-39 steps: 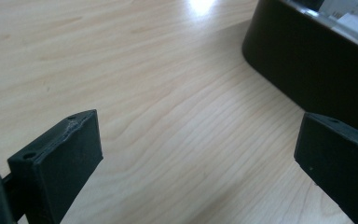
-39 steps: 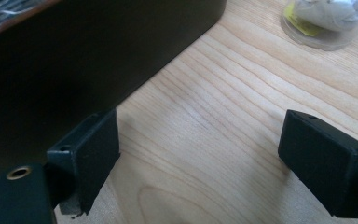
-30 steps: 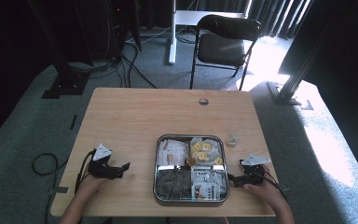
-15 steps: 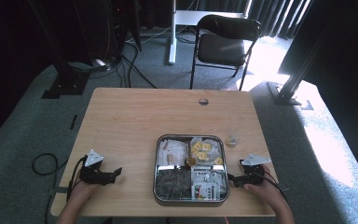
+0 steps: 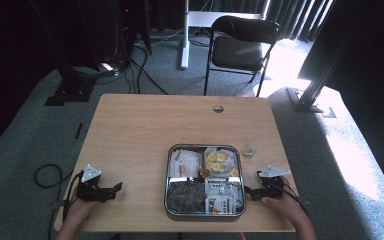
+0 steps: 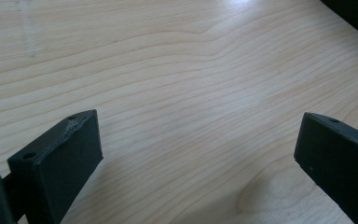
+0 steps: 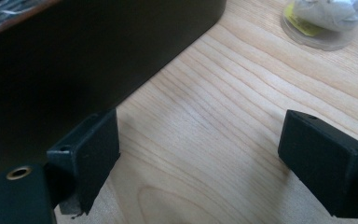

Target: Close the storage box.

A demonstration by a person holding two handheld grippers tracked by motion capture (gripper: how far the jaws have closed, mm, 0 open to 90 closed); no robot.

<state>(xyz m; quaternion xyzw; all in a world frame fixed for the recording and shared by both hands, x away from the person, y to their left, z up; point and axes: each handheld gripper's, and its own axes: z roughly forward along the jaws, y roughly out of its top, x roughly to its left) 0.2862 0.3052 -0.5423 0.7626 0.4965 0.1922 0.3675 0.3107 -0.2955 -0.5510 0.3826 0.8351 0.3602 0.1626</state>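
Your table: pale wood, smooth, faint sheen, visible grain. Your tray: shiny metal, dark side wall. Your left gripper and right gripper: matt black plastic. Small cup: clear plastic.

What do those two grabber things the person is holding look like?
Both are black. The left gripper and right gripper each have a grey three-cornered plate on top and a black cable trailing behind. Their fingers are flat, blocky black pads with small holes.

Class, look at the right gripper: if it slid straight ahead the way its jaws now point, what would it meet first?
Probably the metal tray: the right gripper points at its side wall, jaws open, bare wood between them. Exact gap is unclear.
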